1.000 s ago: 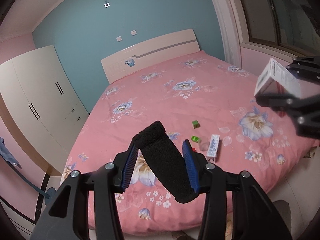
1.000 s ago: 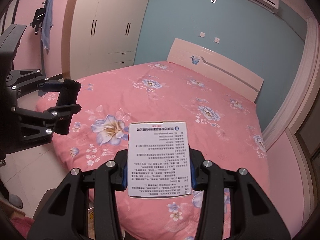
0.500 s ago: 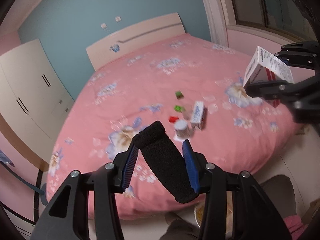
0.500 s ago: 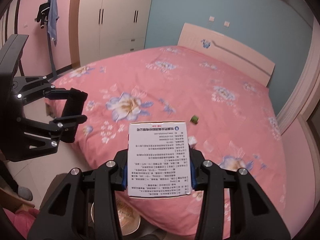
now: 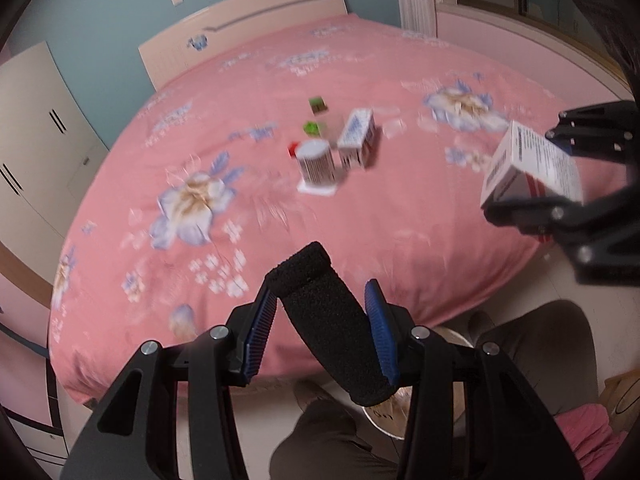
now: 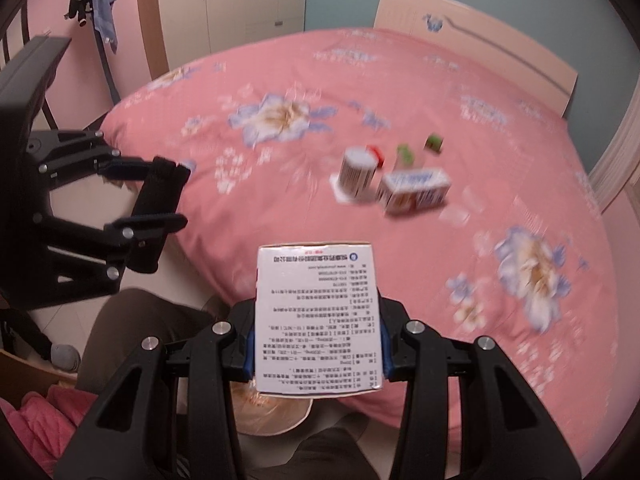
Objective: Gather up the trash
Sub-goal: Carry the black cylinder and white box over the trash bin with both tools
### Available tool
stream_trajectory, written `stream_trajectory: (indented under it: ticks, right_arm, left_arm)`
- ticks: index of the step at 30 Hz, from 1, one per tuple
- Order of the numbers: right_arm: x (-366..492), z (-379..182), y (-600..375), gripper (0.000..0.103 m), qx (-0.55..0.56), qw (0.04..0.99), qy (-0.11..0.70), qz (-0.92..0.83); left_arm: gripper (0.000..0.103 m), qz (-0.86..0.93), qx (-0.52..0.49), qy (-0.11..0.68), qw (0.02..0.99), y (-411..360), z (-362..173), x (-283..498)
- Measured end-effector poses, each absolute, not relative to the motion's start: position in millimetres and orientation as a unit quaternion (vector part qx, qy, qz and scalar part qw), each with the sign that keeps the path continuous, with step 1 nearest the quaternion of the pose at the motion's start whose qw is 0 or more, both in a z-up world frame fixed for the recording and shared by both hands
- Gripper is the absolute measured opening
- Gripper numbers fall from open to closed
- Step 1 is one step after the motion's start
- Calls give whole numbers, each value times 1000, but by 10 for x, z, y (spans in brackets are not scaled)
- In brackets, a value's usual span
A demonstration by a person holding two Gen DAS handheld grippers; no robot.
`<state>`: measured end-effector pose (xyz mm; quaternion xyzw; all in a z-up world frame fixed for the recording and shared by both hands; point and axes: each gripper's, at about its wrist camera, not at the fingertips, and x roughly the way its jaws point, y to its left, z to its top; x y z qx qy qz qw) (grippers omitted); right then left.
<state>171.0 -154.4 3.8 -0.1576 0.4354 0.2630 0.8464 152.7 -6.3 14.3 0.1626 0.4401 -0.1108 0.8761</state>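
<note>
Both tongs are loaded over the foot of the bed [image 5: 360, 216]: the left tongs [image 5: 320, 312] clamp a black foam strip [image 5: 328, 320] between blue pads, the right tongs [image 6: 316, 332] squeeze a white printed carton [image 6: 316, 320].

Just beneath and behind both tongs, between the seated person's knees [image 5: 536, 344], sits a pale bin [image 6: 272, 412], only partly visible. Ahead of the tongs, well apart from them on the pink floral bedspread, more trash waits: a striped paper cup [image 5: 316, 162], a blue-and-white box [image 5: 356, 138] just beside it, and small green and red scraps [image 5: 312, 128].

The strip sits skewed across the left pads and could twist free short of the bin. The bin's mouth is largely hidden by both loads, so a blind release could land on a leg or the floor.

Compared with a second ago, both tongs have dropped and tipped downward: wall and wardrobe have slid out of the top of each view, knees and bin have come in at the bottom, and neither grip has changed.
</note>
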Motion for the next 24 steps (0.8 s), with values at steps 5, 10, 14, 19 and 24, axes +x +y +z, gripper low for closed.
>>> stream_trajectory:
  ticks: [5,10,14,19,24]
  right_arm:
    - [1657,-416,-1510,44,-156,826,468,271]
    - [1617,-879,-1465,44,-156,806,499,279]
    - [1609,-1224,-1445,44,-150,788,525,284]
    - [1576,-1692,-1454,44,-139,765,559,287]
    - [1523,-2154,-1445,44,-132,738,596,286]
  left_arm:
    - [48,-116,159,474,858,-80,-267,1531]
    - [48,-127,161,510,835,-127,-745,1513]
    - [48,-133,154,538,818,-146,-1110,1504]
    - [48,-140,137,571,797,-151,-1524,1502]
    - [48,-144,121,600,777,-158,-1904,1515]
